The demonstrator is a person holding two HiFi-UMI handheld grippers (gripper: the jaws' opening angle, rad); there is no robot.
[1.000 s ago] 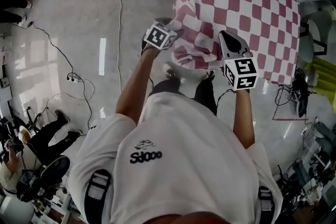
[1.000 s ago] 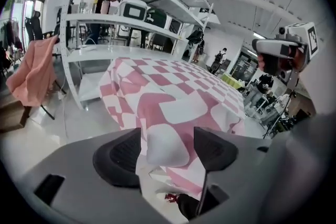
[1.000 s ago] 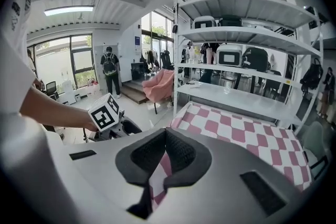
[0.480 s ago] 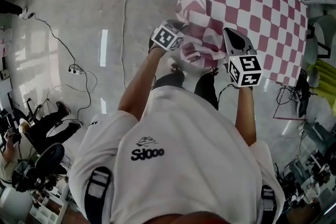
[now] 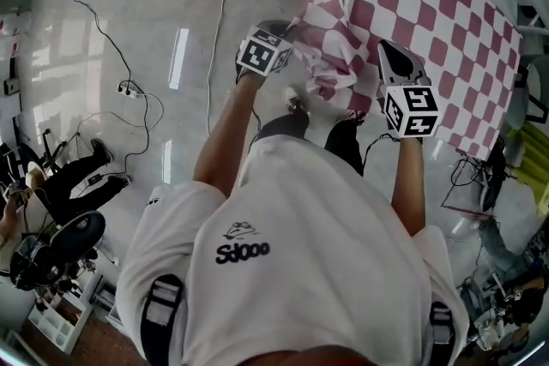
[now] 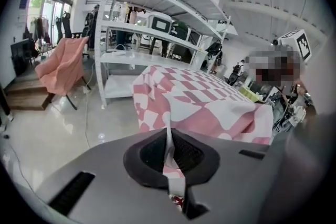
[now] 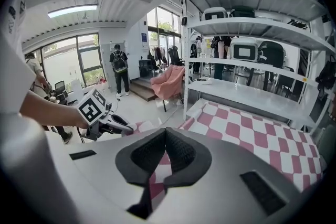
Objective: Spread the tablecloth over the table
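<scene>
Tablecloth (image 5: pixel 429 13): mostly spread, near edge bunched; your left tongs (image 6: pixel 168 150) and right tongs (image 7: pixel 166 148) both clamp it.

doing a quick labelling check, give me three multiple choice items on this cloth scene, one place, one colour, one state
1. Where is the cloth bunched up?
A at the edge nearest the person
B at the far edge
C on the floor

2. What colours are its checks?
A blue and white
B pink and white
C green and yellow

3. What state is the left gripper in?
A open and empty
B shut on a cable
C shut on the cloth

Key:
1 A, the head view shows folds piled at the near edge.
2 B, every view shows pink and white squares.
3 C, cloth is pinched between its jaws.
</scene>
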